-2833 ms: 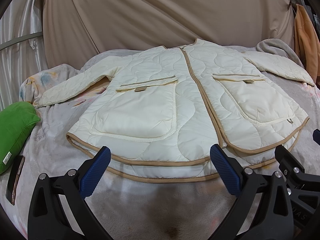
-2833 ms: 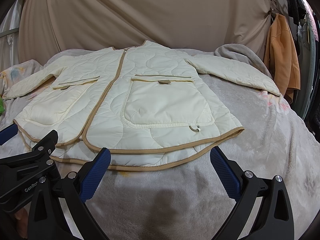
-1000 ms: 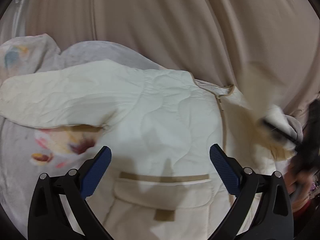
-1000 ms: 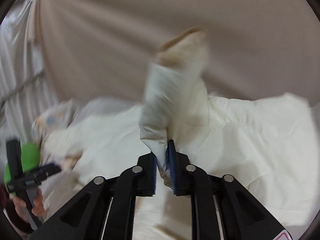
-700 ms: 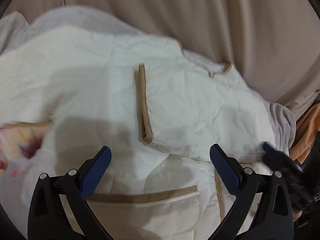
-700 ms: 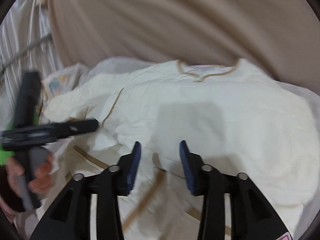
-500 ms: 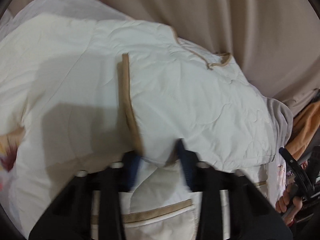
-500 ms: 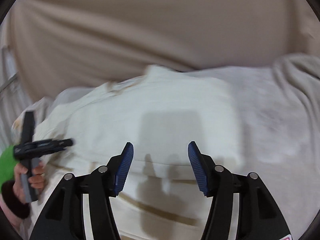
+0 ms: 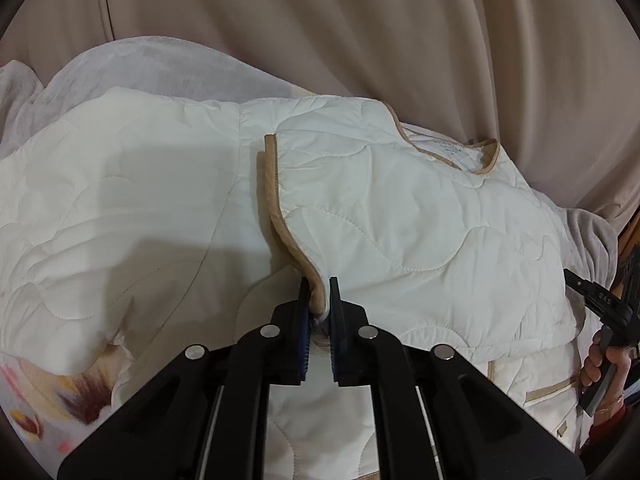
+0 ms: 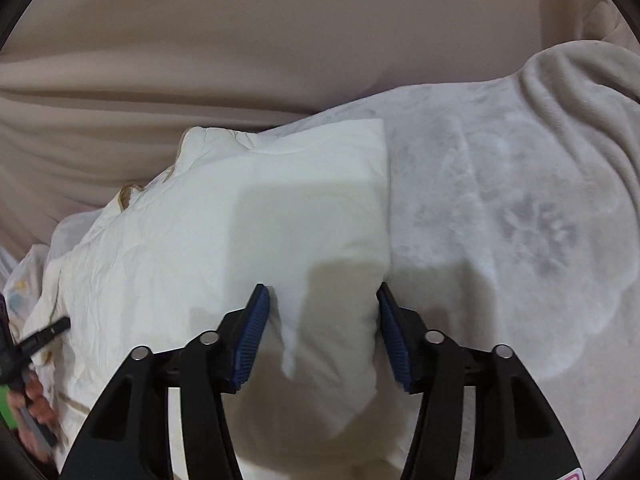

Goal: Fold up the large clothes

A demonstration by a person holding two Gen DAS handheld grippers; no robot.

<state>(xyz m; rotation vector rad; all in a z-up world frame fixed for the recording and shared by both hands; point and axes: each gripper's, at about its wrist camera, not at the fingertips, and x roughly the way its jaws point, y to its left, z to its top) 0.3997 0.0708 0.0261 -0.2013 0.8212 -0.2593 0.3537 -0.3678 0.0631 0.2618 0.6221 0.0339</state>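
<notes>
A: Two grippers over one cream jacket [image 9: 420,216] on a grey blanket [image 10: 500,200]?

B: Yes. The left gripper [image 9: 319,312] pinches the tan-edged cuff [image 9: 280,216]. The right gripper [image 10: 320,336] is closing around the jacket's folded edge, pads not pressing.

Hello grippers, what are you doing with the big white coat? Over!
Left gripper shut on the sleeve cuff. Right gripper closing, jacket shoulder fold between its jaws. Nothing in the way.
</notes>
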